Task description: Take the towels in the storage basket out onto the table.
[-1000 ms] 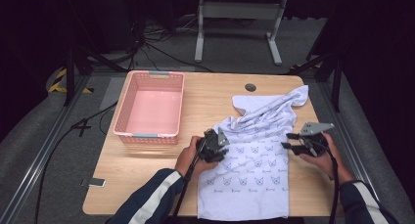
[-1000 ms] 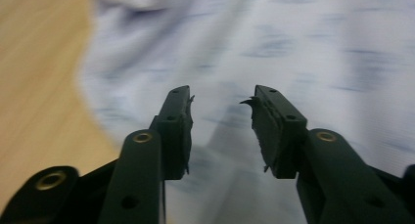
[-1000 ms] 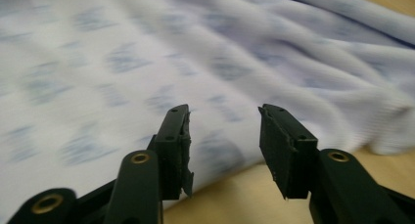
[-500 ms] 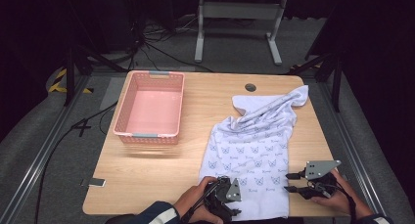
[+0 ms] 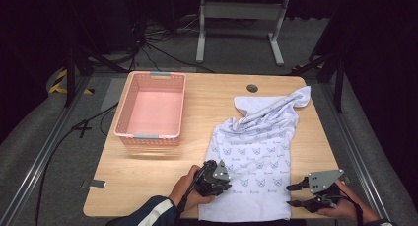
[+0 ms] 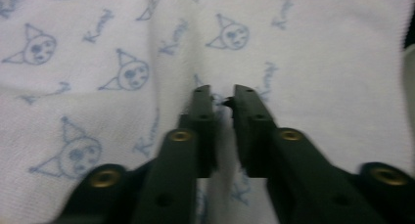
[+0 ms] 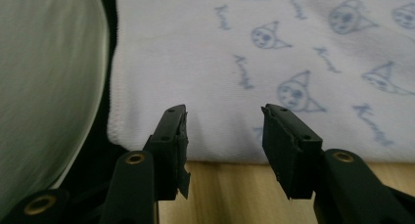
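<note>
White shirt (image 5: 256, 157) with blue cat print, flat on table; left tool (image 6: 222, 94) pinching fabric fold, right tool (image 7: 224, 121) wide.

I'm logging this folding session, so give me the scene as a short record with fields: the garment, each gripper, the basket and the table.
garment: white printed shirt lying on the table, collar end far, bottom hem at the near edge
left gripper: jaws nearly shut, pinching a ridge of the shirt's cloth
right gripper: jaws open, at the shirt's side edge near the hem, gripping nothing
basket: pink basket far left, nothing in it
table: wooden table
</note>
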A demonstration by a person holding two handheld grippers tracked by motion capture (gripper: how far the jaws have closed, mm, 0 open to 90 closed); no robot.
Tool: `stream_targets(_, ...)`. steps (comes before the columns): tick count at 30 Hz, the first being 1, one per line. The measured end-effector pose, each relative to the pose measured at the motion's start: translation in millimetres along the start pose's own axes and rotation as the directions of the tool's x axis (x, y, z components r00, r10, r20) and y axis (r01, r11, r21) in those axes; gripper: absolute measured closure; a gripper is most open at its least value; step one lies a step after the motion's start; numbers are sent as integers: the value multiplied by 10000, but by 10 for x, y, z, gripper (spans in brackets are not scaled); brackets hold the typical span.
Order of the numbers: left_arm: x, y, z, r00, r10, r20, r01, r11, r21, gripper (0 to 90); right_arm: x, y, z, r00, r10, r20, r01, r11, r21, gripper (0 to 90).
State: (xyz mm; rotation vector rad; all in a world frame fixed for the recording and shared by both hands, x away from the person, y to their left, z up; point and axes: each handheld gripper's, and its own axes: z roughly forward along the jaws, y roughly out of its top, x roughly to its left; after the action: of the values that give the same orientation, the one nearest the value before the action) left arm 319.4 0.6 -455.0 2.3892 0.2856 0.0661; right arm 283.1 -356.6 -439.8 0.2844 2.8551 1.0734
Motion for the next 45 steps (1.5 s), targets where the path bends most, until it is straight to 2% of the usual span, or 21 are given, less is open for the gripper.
stream_targets(2,-75,28,21,9992,252,-297,-242,9991,350,624,26,12,26,9998,-159,-99,160,9999,56,487)
stream_targets(4,-75,18,71,9990,379,-242,-366,9979,528,538,22,20,80,9996,-219,-161,222,9996,172,484)
stream_targets(7,3,-7,72,9996,95,-283,-86,9995,307,549,28,18,152,9995,-302,-70,306,9979,568,490)
stream_targets(10,51,-19,69,9993,240,-270,-233,9994,237,574,1,48,180,9997,-256,33,255,9985,482,557)
stream_targets(15,216,-39,51,9964,-102,-843,111,9999,106,573,-56,115,243,9994,-169,289,159,9993,342,791)
stream_targets(18,264,-29,18,9892,-244,-1446,293,9991,321,566,-123,201,311,9992,-50,406,39,9997,260,827)
stream_targets(20,254,-27,-6,9896,-251,-1415,292,9992,268,499,-137,223,322,9989,-37,477,26,9998,219,830)
stream_targets(21,219,-18,-46,9928,-186,-1187,185,9998,-13,456,-172,314,328,9990,110,443,-106,9999,-93,831)
stream_targets(22,98,26,-119,9968,50,-804,-90,9987,-496,429,-193,354,324,9988,136,464,-123,9995,-288,831)
stream_targets(23,98,26,-119,9968,50,-804,-90,9987,-496,399,-193,354,324,9988,136,464,-123,9995,-288,831)
stream_targets(24,5,61,-155,9966,421,-710,-466,9969,-626,399,-207,396,316,9981,297,532,-271,9984,-487,831)
stream_targets(26,-129,93,-170,9971,666,-373,-695,9941,-834,332,-270,488,299,9966,666,484,-616,9933,-974,828)
stream_targets(29,-222,87,-64,9941,1086,-72,-1087,9938,-215,314,-384,637,305,9926,1069,576,-985,9863,-1325,822)
stream_targets(31,-212,51,36,9950,994,-121,-989,9945,331,325,-449,746,352,9885,1369,637,-1277,9831,-1310,816)
stream_targets(33,-156,25,84,9956,852,-392,-827,9946,628,406,-519,882,444,9864,1496,681,-1408,9827,-1200,817)
stream_targets(34,-120,17,80,9976,609,-341,-592,9971,483,394,-550,943,501,9869,1424,762,-1344,9857,-1017,817)
stream_targets(36,-44,11,38,9973,488,-541,-449,9965,711,459,-628,1045,618,9856,1357,1006,-1292,9893,-682,817)
stream_targets(38,38,-33,26,9985,70,-542,-45,9989,473,536,-726,1121,731,9832,1516,1013,-1467,9877,-541,816)
stream_targets(42,157,-67,-13,9964,-15,-842,47,9993,377,721,-949,1257,925,9769,1608,1408,-1552,9866,-498,771)
stream_targets(44,191,-73,-31,9965,-70,-830,111,9987,490,805,-1047,1303,1005,9637,1861,1914,-1771,9821,-635,684)
stream_targets(45,250,-94,-57,9951,-301,-941,345,9984,451,832,-1086,1321,1043,9556,2063,2103,-1946,9780,-750,625)
